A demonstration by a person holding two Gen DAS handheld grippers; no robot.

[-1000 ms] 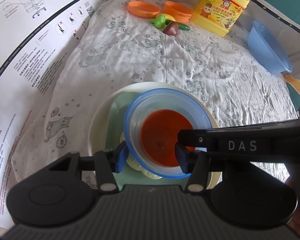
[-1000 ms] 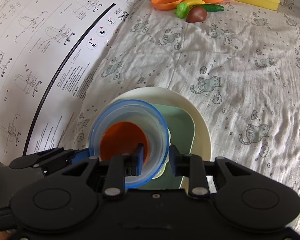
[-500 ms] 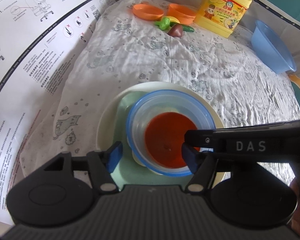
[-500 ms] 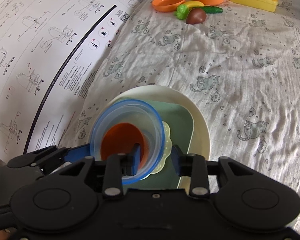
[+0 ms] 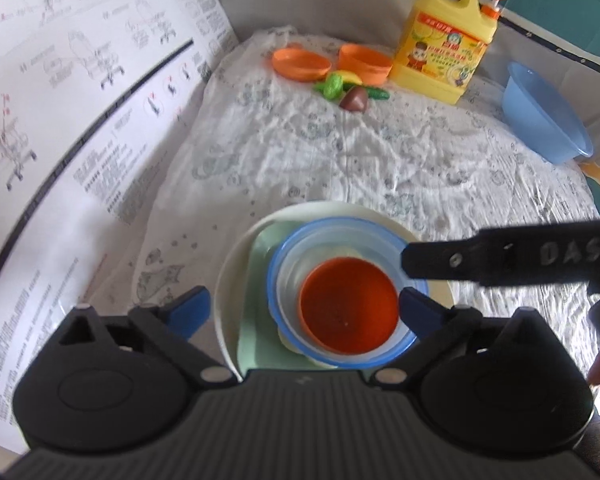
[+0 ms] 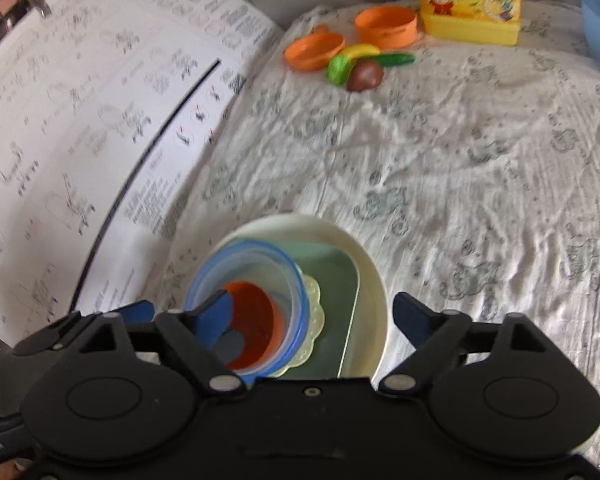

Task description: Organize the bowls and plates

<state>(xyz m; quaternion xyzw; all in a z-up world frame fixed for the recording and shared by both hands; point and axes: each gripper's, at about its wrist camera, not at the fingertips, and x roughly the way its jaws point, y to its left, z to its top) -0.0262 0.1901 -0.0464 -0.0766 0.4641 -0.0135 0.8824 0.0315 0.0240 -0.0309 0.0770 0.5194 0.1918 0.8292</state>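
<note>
A stack sits on the patterned cloth: a cream round plate [image 5: 236, 264], a pale green square plate [image 5: 260, 320], a small scalloped yellow dish [image 6: 314, 320], a clear bowl with a blue rim [image 5: 288, 240] and an orange bowl [image 5: 348, 304] inside it. It also shows in the right wrist view, with the blue-rimmed bowl [image 6: 260, 252] on top. My left gripper [image 5: 304, 308] is open, its fingers either side of the stack. My right gripper [image 6: 314, 316] is open and empty above the stack; its arm crosses the left wrist view [image 5: 500, 256].
At the back stand an orange plate [image 5: 300, 64], an orange bowl [image 5: 364, 62], toy vegetables [image 5: 350, 90] and a yellow detergent jug [image 5: 444, 44]. A blue basin [image 5: 540, 116] is at the right. A large printed instruction sheet [image 5: 80, 128] lies on the left.
Both grippers have opened wide and let go of the blue-rimmed bowl, which now rests on the stack. Both have pulled back and up a little.
</note>
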